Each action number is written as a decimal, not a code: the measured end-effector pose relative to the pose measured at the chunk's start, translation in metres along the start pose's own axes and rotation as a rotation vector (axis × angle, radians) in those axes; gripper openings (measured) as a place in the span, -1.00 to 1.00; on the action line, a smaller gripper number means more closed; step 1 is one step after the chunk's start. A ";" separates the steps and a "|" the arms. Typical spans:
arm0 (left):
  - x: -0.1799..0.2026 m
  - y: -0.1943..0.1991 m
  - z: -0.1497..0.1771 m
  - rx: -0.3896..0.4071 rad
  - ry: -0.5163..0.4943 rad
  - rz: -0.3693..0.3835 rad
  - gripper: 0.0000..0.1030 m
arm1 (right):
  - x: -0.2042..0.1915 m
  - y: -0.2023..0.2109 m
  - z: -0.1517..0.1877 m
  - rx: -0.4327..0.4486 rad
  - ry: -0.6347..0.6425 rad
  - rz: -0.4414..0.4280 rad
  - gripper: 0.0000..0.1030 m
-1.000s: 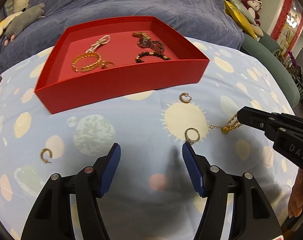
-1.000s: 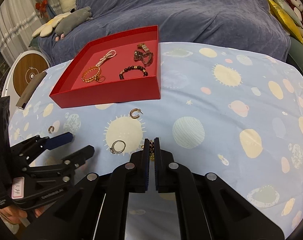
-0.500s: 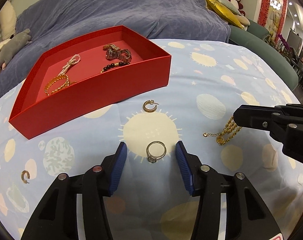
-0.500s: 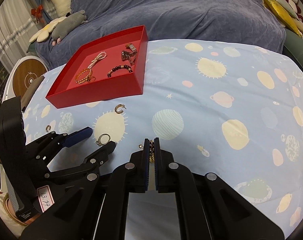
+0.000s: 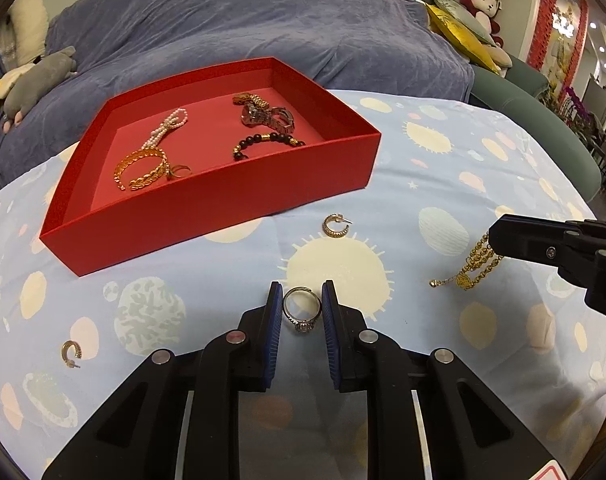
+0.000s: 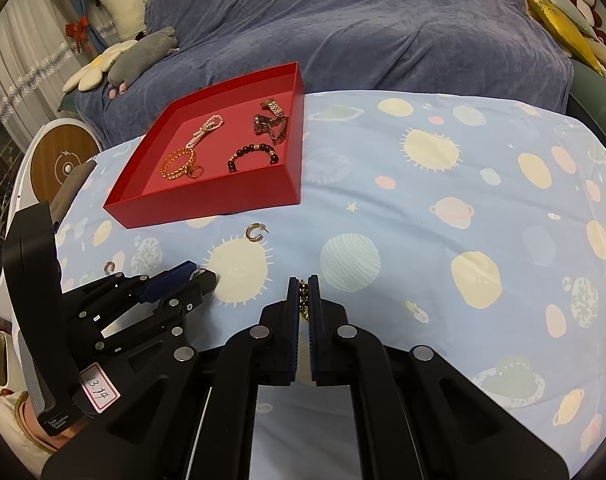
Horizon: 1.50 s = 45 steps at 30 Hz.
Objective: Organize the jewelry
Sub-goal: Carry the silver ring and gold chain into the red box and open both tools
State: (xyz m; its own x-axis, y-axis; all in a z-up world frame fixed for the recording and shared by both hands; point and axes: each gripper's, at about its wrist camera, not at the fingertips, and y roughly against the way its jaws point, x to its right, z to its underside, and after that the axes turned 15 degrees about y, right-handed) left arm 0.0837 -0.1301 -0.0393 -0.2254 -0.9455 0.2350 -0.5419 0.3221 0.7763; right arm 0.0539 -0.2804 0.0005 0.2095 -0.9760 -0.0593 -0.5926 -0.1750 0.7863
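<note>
- In the left wrist view the left gripper [image 5: 302, 312] fills the lower centre; its jaws have just been closing, with a silver ring [image 5: 302, 309] lying between the blue pads [image 5: 274, 328]. The pads sit right at the ring's sides; whether they actually press on it I cannot tell.
- The same view shows the right gripper [image 5: 499, 240] entering from the right edge, clamped on a gold chain bracelet [image 5: 473, 270] that dangles from its tip.
- The right wrist view shows that bracelet [image 6: 303, 300] only as a few links in the narrow slit between its own closed pads, at lower centre.
- There the ring [image 6: 199, 273] is a sliver at the left gripper's [image 6: 197, 278] tip, lower left.
- The red tray [image 5: 207, 204], upper left of centre, holds bracelets and a watch.
- Two gold hoop earrings lie on the planet-print cloth [image 5: 443, 168]: one [image 5: 335, 226] just below the tray, one [image 5: 71, 353] at lower left.
</note>
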 end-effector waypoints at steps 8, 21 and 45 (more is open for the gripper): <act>-0.021 0.033 -0.026 0.048 0.091 0.024 -0.67 | -0.014 0.019 -0.024 0.065 -0.002 -0.024 -0.94; -0.062 0.073 -0.090 0.108 0.182 0.027 -0.67 | -0.053 0.035 -0.105 0.157 0.043 -0.068 -0.94; -0.116 -0.036 -0.181 0.063 0.214 -0.054 -0.66 | -0.054 -0.124 -0.183 0.053 0.040 -0.105 -0.94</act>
State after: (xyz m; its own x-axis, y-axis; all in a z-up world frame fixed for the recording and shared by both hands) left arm 0.2758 -0.0407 0.0111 -0.0212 -0.9479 0.3178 -0.5991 0.2665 0.7550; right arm 0.2587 -0.1822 0.0189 0.3032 -0.9460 -0.1143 -0.6057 -0.2839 0.7433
